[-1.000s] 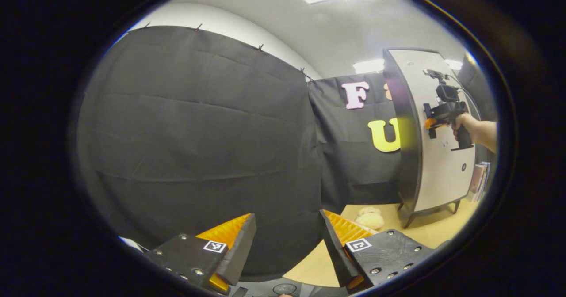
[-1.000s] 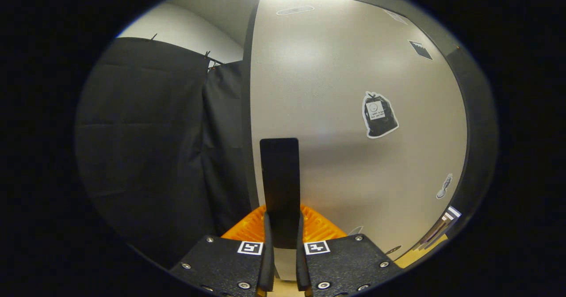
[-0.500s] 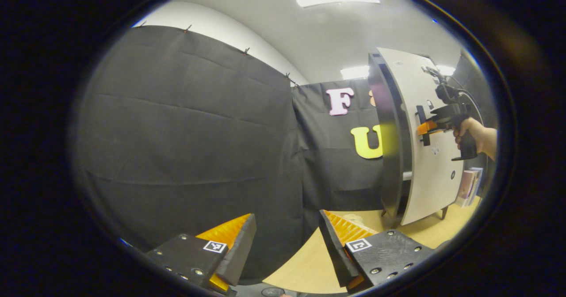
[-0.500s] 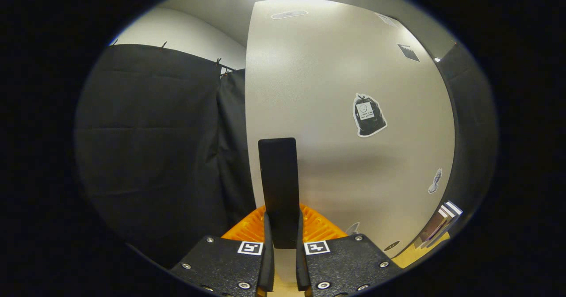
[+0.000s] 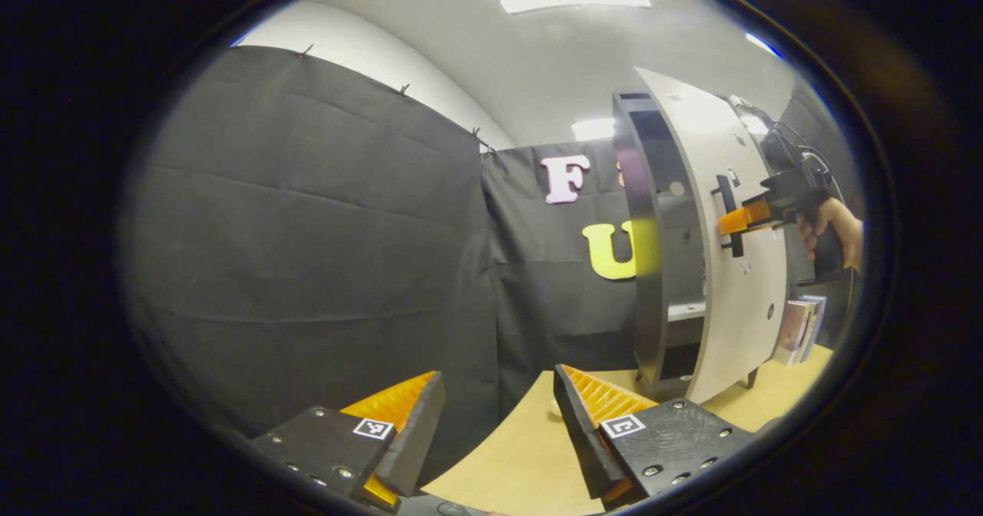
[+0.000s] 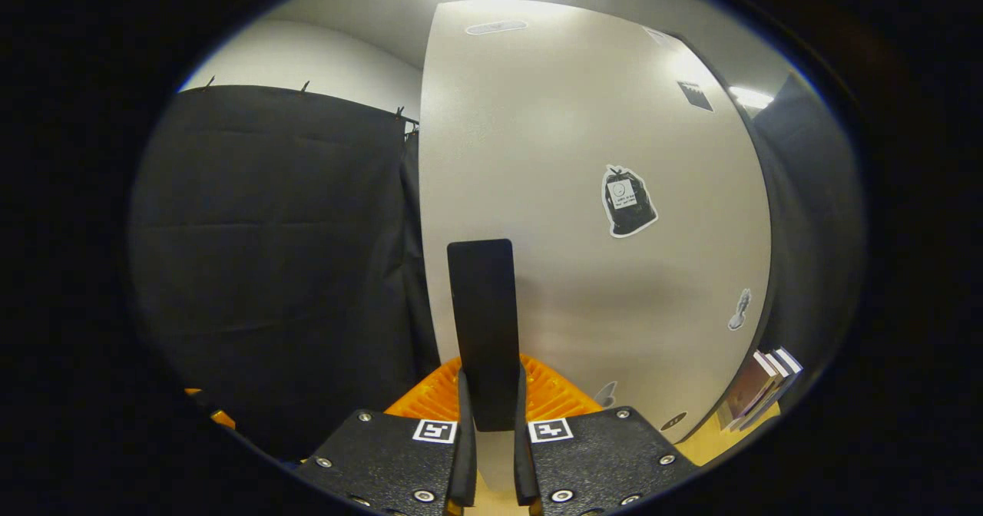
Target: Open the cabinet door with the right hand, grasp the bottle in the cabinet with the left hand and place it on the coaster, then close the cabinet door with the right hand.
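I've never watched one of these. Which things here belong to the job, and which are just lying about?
Job:
cabinet door
door handle
right gripper, clamped on the handle
left gripper, open
cabinet

Lying about:
books
stickers

Pale grey-white cabinet door (image 6: 584, 193), plain and matte, with a black handle (image 6: 482, 332) running up it. A black-and-white sticker (image 6: 628, 201) sits on that pale face. Cabinet frame (image 5: 643, 270) reads dark, near black. Worktop (image 5: 530, 454) is light tan wood. Books (image 6: 756, 393) at the side show pinkish-brown covers with white edges.
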Tool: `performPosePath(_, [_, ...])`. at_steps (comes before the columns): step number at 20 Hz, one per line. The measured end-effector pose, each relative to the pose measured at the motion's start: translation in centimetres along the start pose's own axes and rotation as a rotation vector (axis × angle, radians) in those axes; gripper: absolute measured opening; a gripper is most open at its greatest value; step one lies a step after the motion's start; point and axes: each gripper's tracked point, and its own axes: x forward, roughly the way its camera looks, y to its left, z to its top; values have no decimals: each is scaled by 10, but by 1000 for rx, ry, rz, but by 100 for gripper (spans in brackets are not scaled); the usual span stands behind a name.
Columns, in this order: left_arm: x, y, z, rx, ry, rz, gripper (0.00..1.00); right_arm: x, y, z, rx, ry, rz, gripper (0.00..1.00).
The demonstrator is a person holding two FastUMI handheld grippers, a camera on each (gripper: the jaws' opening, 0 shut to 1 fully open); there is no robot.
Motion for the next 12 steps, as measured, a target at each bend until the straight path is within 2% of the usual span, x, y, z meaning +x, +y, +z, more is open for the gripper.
performPosePath(12, [-12, -9, 23, -2, -6, -81, 82, -42, -10, -1, 3, 1, 65, 20])
